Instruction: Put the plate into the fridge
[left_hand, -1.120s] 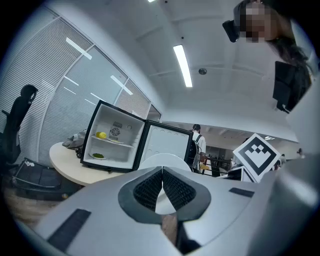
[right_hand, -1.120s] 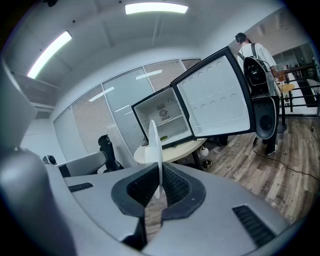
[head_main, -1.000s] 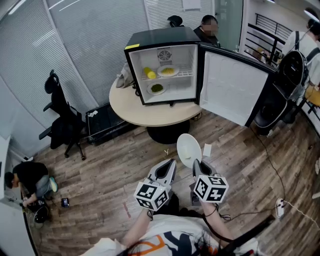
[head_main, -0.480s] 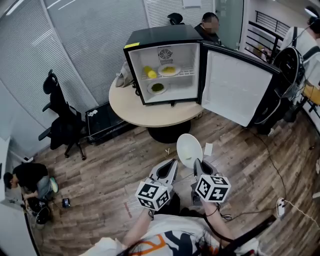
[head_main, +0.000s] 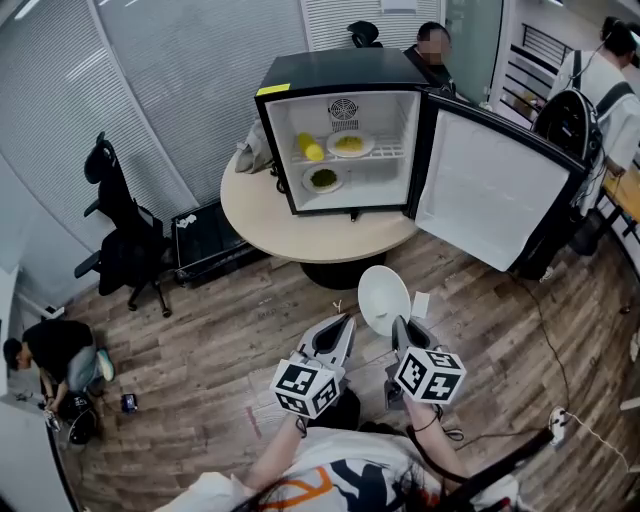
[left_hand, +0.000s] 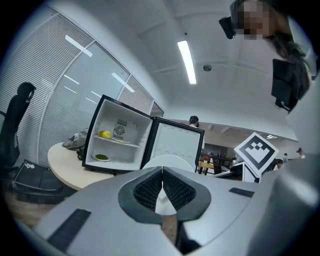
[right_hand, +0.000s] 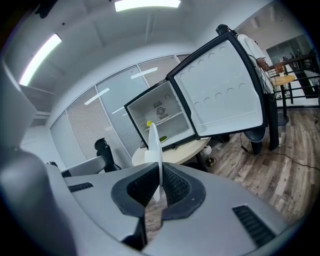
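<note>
A small black fridge (head_main: 350, 120) stands on a round beige table (head_main: 300, 225), its door (head_main: 490, 190) swung wide to the right. Inside, a yellow fruit (head_main: 310, 147) and a plate of yellow food (head_main: 350, 144) share the shelf; a plate of green food (head_main: 322, 179) lies below. My right gripper (head_main: 398, 325) is shut on the rim of a white plate (head_main: 384, 298), held upright over the wood floor short of the table. In the right gripper view the plate (right_hand: 154, 142) stands edge-on between the pads (right_hand: 172, 186). My left gripper (head_main: 338, 332) is shut and empty beside it; its own view shows the plate (left_hand: 167, 161) behind shut jaws.
A black office chair (head_main: 120, 230) and a black case (head_main: 205, 240) stand left of the table. One person crouches at the lower left (head_main: 55, 350), another sits behind the fridge (head_main: 432, 45), a third with a backpack (head_main: 590, 100) stands at the right. Cables (head_main: 560, 420) lie right.
The fridge and table have shifted slightly right and nearer in the head view. The plate stays in my right gripper; both grippers keep their places in front of me.
</note>
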